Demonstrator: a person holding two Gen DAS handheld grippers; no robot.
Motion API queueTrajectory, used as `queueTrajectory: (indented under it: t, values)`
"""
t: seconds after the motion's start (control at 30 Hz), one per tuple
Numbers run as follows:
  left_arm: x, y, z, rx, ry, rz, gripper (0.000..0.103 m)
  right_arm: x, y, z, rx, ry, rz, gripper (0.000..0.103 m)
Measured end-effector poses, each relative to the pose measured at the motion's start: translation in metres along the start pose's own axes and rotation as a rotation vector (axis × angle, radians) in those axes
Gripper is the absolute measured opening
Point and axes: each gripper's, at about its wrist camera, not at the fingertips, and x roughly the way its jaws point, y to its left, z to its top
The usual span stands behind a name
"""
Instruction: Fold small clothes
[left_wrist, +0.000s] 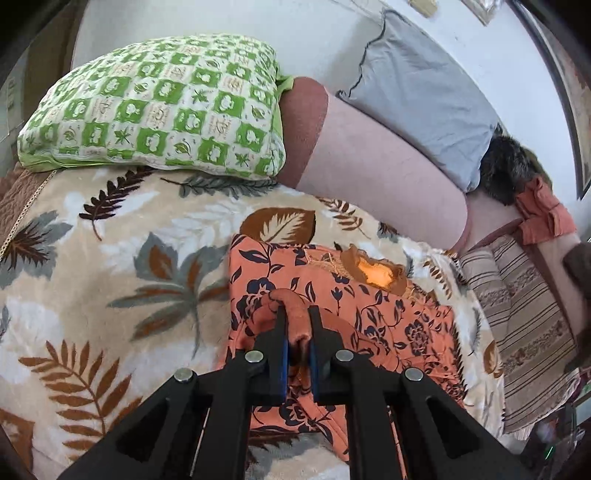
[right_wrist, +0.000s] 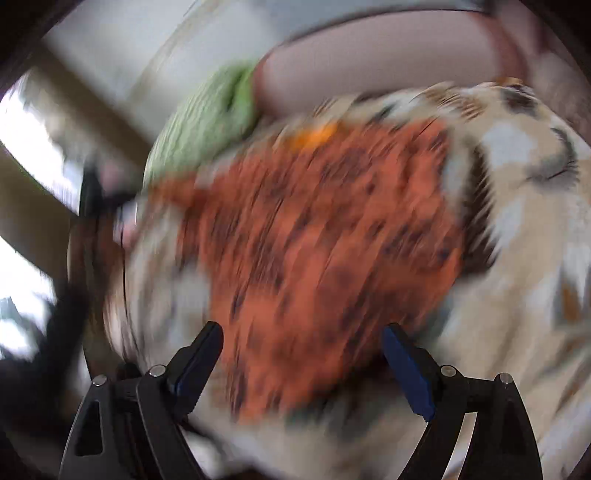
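Observation:
An orange garment with a dark floral print (left_wrist: 332, 302) lies on a beige leaf-patterned blanket (left_wrist: 110, 258) on a bed. My left gripper (left_wrist: 297, 314) is shut on a bunched fold of this garment, lifted a little off the rest of it. A torn patch with a bright orange lining (left_wrist: 380, 275) shows on the garment's far side. The right wrist view is heavily blurred. There my right gripper (right_wrist: 303, 332) stands open above the orange garment (right_wrist: 314, 240), with nothing pressed between its blue pads (right_wrist: 402, 365).
A green-and-white checked pillow (left_wrist: 155, 107) lies at the bed's far left, a grey pillow (left_wrist: 424, 103) against the white wall. A pinkish bolster (left_wrist: 376, 162) runs across behind the blanket. Striped fabric (left_wrist: 524, 332) and an orange cloth (left_wrist: 543, 214) sit at the right.

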Motion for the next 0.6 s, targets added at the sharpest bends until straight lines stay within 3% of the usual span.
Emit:
queueTrajectory:
  t: [0.03, 0.1, 0.23, 0.33, 0.4, 0.5, 0.6]
  values:
    - [-0.003, 0.001, -0.001, -0.005, -0.004, 0.001, 0.008, 0.013, 0.013, -0.016, 0.004, 0.058, 0.022, 0.088]
    - [-0.008, 0.001, -0.003, -0.016, -0.007, -0.003, 0.008, 0.035, 0.011, -0.038, 0.153, 0.117, 0.085, 0.088]
    - [-0.018, -0.003, -0.010, -0.002, -0.013, 0.002, 0.009, 0.052, -0.027, -0.054, 0.566, 0.015, 0.267, 0.085]
    - [-0.022, -0.006, -0.010, 0.002, -0.021, 0.002, 0.009, 0.069, -0.039, -0.054, 0.696, 0.020, 0.303, 0.064]
    - [-0.024, -0.006, -0.010, 0.009, -0.027, 0.005, 0.009, 0.080, -0.043, -0.059, 0.763, 0.065, 0.300, 0.018]
    - [-0.026, -0.004, -0.011, 0.012, -0.034, 0.018, 0.009, 0.081, -0.041, -0.057, 0.760, 0.026, 0.281, 0.011]
    - [-0.032, -0.003, -0.008, 0.024, -0.052, 0.020, 0.009, 0.051, -0.042, -0.037, 0.727, -0.085, 0.360, 0.010]
